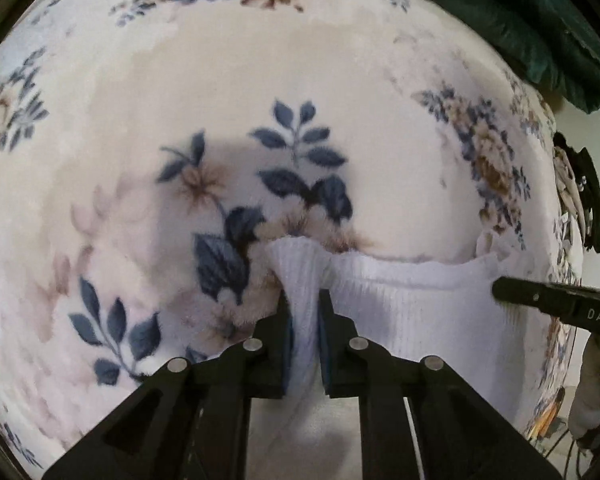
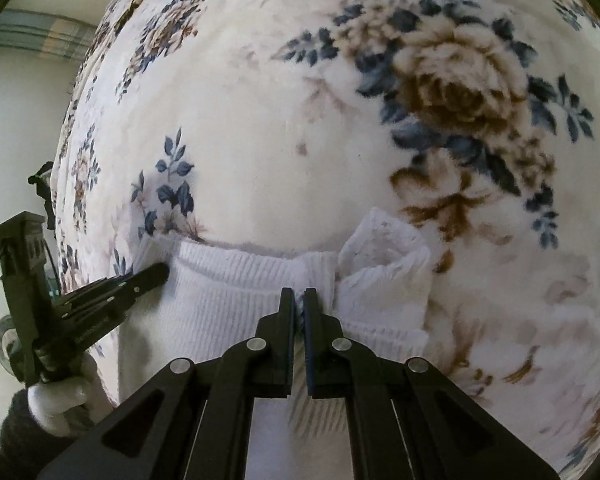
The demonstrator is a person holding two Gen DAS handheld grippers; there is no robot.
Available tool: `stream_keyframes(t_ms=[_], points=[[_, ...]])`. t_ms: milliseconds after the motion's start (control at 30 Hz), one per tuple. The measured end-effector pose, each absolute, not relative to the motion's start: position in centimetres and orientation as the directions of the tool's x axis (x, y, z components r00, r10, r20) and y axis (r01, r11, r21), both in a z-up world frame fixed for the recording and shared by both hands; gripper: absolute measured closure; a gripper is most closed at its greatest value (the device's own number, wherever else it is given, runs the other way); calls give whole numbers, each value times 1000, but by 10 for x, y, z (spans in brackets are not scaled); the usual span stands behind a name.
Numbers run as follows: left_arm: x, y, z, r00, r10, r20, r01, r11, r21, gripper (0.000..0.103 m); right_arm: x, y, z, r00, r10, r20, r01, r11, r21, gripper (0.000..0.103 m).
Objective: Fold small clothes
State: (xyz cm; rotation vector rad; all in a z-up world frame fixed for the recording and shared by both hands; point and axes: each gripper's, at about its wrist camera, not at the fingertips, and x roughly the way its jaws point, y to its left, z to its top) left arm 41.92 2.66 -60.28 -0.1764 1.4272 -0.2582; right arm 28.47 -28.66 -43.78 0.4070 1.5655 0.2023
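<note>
A small white ribbed garment [image 1: 412,304] is held up over a floral fleece blanket [image 1: 260,92]. My left gripper [image 1: 305,296] is shut on the garment's left end, the cloth bunched between its fingers. My right gripper [image 2: 299,294] is shut on the garment [image 2: 228,300] near its right end, where a lacy frilled edge [image 2: 384,256] sticks up. The right gripper also shows in the left wrist view [image 1: 500,290] at the far right. The left gripper shows in the right wrist view [image 2: 160,274] at the left, with a white-gloved hand [image 2: 60,400] behind it.
The blanket [image 2: 380,140], white with blue leaves and brown roses, fills both views. A dark green cloth [image 1: 520,28] lies at the top right of the left wrist view. A pale wall and ceiling [image 2: 20,92] show left of the blanket.
</note>
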Motion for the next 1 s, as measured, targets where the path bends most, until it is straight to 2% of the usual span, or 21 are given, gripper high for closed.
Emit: stream_keyframes(t_ms=[133, 167, 200, 267, 333, 467, 500, 567, 800, 900, 1000], points=[[417, 47, -595, 156, -296, -942, -9, 954, -301, 94, 277, -302, -431, -33, 513, -858, 201, 844, 497, 93], [416, 53, -594, 163, -294, -942, -26, 953, -302, 94, 272, -311, -423, -11, 536, -844, 217, 825, 522, 84], [416, 57, -593, 166, -294, -941, -40, 952, -304, 94, 266, -320, -416, 10, 542, -841, 231, 817, 529, 68], [416, 62, -594, 170, -296, -940, -57, 949, -309, 94, 252, -339, -404, 62, 517, -854, 273, 814, 513, 49], [416, 64, -594, 171, -292, -941, -61, 950, -306, 94, 240, -348, -401, 82, 493, -866, 290, 819, 494, 48], [417, 58, -593, 180, -287, -941, -69, 950, -303, 94, 228, -345, -431, 33, 530, -847, 332, 794, 510, 48], [416, 58, -591, 183, -284, -941, -70, 951, -301, 94, 228, -343, -441, 30, 550, -835, 342, 779, 526, 56], [414, 61, -585, 197, -288, -937, -77, 948, -307, 94, 228, -342, -448, 74, 534, -842, 353, 776, 523, 98], [426, 76, -584, 216, -312, -925, -113, 933, -341, 94, 237, -363, -401, 299, 446, -844, 389, 751, 534, 100], [443, 77, -612, 134, -334, -933, -139, 926, -351, 94, 256, -366, -408, 288, 419, -861, 406, 761, 506, 100], [446, 83, -633, 57, -385, -921, -185, 903, -389, 90, 276, -359, -441, 180, 396, -901, 406, 804, 434, 100]])
